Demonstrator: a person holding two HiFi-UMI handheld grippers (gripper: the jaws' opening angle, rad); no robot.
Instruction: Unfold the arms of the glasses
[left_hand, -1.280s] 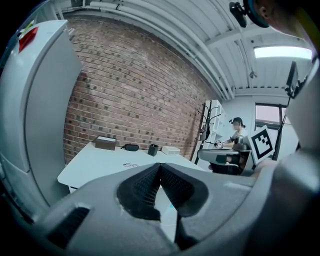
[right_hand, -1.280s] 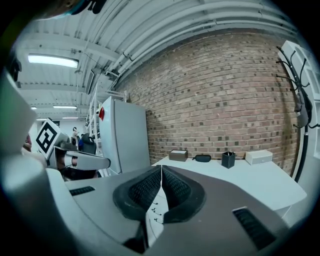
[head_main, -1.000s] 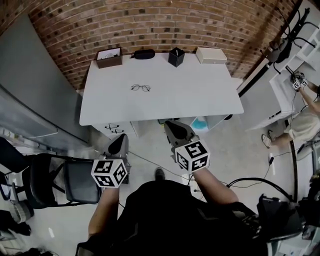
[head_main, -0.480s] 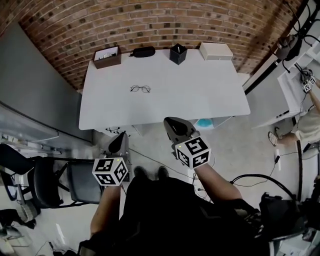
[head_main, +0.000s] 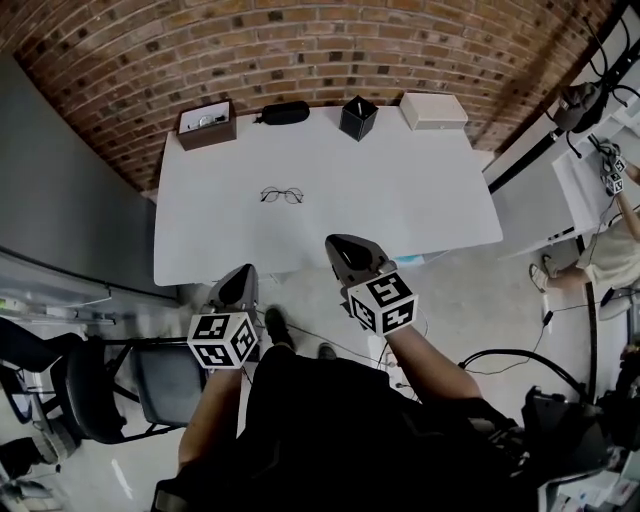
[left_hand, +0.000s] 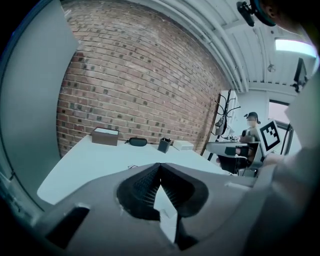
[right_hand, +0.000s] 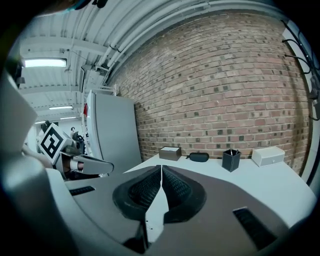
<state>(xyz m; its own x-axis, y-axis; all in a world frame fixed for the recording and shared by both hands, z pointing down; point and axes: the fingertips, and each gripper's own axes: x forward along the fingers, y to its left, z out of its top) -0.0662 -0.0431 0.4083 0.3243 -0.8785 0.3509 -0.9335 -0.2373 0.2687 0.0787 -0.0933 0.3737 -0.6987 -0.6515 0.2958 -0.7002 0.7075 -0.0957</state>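
The left gripper (head_main: 240, 274) and the right gripper (head_main: 338, 244) both have their jaws pressed together with nothing between them. They hover at the near edge of the white table (head_main: 420, 200). The glasses (head_main: 281, 195) lie on the table's left half, well apart from both grippers and too small to tell whether their arms are folded. In the right gripper view, the gripper's own body hides them.
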